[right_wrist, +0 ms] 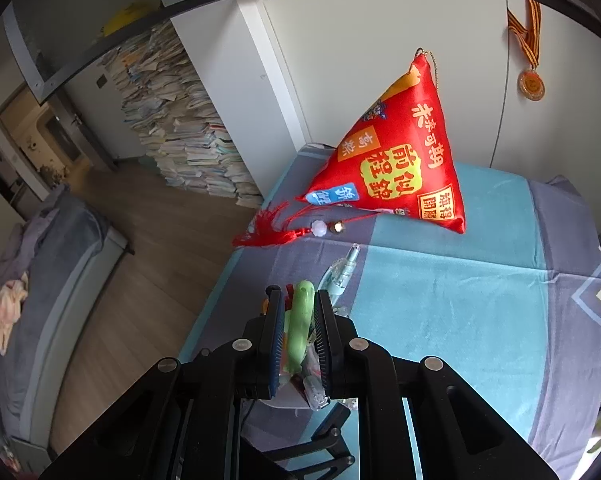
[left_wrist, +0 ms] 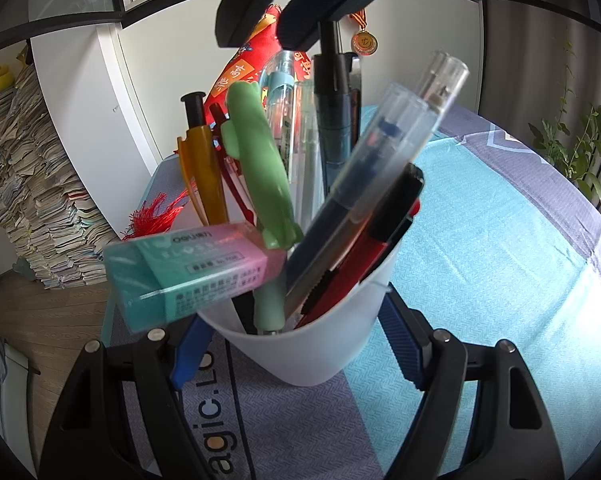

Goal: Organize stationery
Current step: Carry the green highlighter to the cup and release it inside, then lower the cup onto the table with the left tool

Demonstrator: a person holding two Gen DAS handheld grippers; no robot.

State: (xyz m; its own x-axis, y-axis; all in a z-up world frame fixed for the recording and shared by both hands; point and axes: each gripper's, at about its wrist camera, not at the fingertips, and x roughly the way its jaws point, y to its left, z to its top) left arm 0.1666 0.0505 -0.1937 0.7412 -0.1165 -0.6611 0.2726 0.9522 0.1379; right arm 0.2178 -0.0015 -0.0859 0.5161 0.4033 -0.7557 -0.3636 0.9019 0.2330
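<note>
Far left, a tall stack of books [left_wrist: 40, 184] rises from the floor, its top cut off by the lens edge. On the blue and grey tablecloth [left_wrist: 480, 280] the left gripper [left_wrist: 296, 320] clamps the white cup [left_wrist: 312, 360] near its rim, a blue pad on each side. The cup's base is out of sight behind it.

A pink and green eraser [left_wrist: 188, 276] leans out over the cup's left rim, blurred. It hides the lower end of the orange pen [left_wrist: 204, 168]. Next come a green pen [left_wrist: 260, 160], some clear pens too crowded to separate, a dark teal pen [left_wrist: 334, 128], a clear-capped pen [left_wrist: 380, 152] and a red and black utility knife [left_wrist: 364, 256].

The right gripper [left_wrist: 260, 36] hangs above the pens, jaws almost closed. In the left view the narrow gap looks empty. In its own view the green pen lines up between the pads, and contact there is hard to judge.

Behind stands a red pouch [right_wrist: 396, 160], mostly hidden in the left view, and a medal [right_wrist: 531, 85] hangs on the wall at far right
</note>
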